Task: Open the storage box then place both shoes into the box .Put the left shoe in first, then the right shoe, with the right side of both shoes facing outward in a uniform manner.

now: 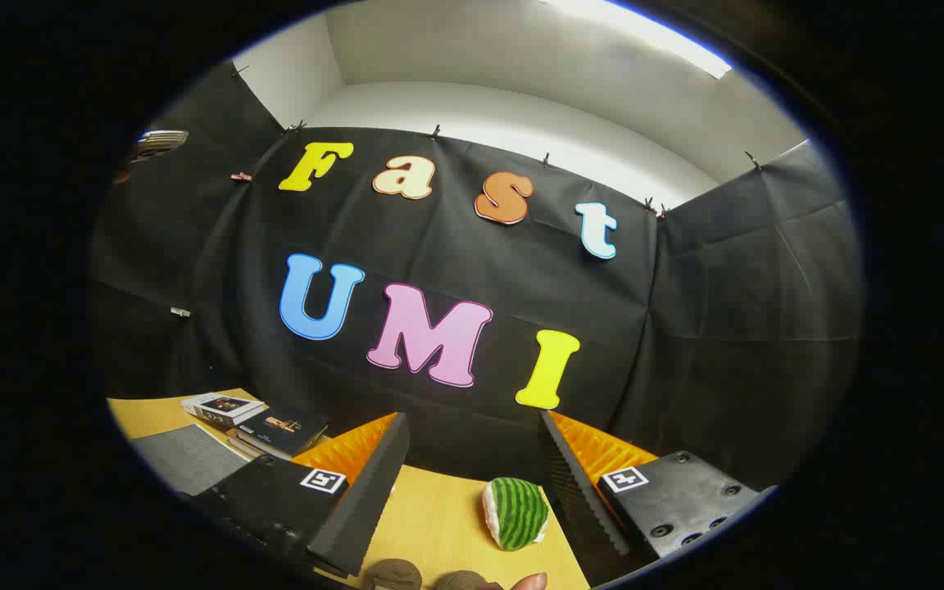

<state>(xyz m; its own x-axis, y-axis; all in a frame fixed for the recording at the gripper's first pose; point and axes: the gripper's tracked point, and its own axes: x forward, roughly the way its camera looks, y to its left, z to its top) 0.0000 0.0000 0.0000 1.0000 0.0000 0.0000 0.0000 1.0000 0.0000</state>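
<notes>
The jaws (472, 467) stand released, gripping nothing, above the yellow wooden desk (439, 524). Between them lies one green-striped watermelon-slice plush toy (515, 514). Two brown rounded lumps (394, 575) sit at the near edge. Three stacked books (255, 419) lie at the far left corner.

Gripper (472, 483), seen along its two fingers. Each finger is a long wedge-shaped bar tapering toward the tip, with a ribbed, sawtooth-textured inner pad (566, 483). Each finger is carried on a flat block bearing a small square black-and-white fiducial marker on its upper face. The right block shows several round recessed screw holes. The fingers stand well apart, with nothing pressed between them.
</notes>
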